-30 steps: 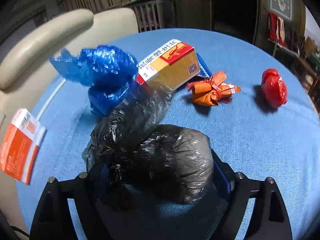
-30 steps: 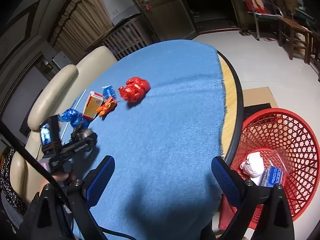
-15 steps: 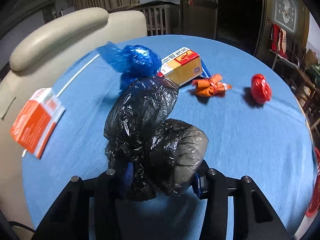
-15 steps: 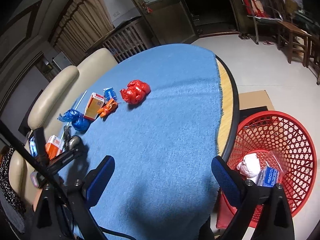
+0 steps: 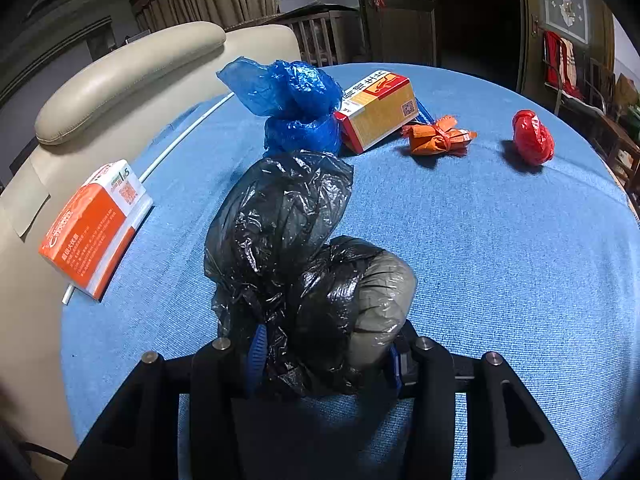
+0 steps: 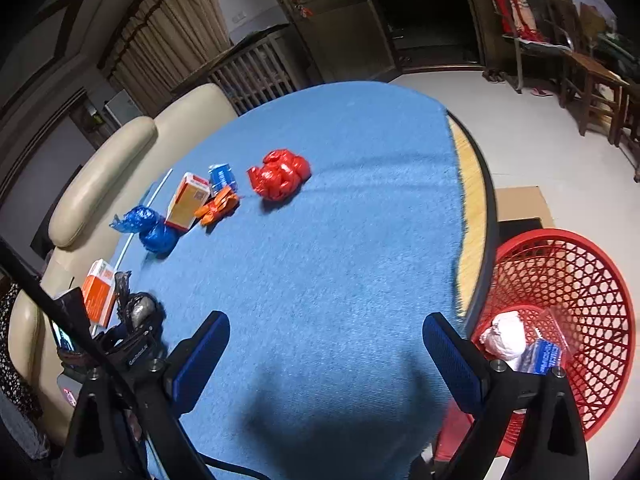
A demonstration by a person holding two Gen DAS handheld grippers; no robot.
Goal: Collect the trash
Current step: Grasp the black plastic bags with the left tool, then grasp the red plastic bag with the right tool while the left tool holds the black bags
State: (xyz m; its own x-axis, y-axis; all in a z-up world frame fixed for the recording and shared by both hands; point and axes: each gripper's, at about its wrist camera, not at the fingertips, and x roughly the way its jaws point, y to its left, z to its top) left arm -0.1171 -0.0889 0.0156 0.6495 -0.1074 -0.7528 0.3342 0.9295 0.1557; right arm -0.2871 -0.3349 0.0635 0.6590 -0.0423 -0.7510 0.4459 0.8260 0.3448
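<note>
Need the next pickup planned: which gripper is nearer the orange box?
Left. The left gripper, shut on the black bag, sits just beside the orange box; the open right gripper hovers farther toward the table's middle.

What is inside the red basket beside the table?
The red basket holds a white crumpled wad and a clear packet with blue print. The right gripper's finger covers whatever lies lower.

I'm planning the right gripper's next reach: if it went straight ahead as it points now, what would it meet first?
Probably only bare blue tablecloth; the open right gripper points across it, left of the red bag.
</note>
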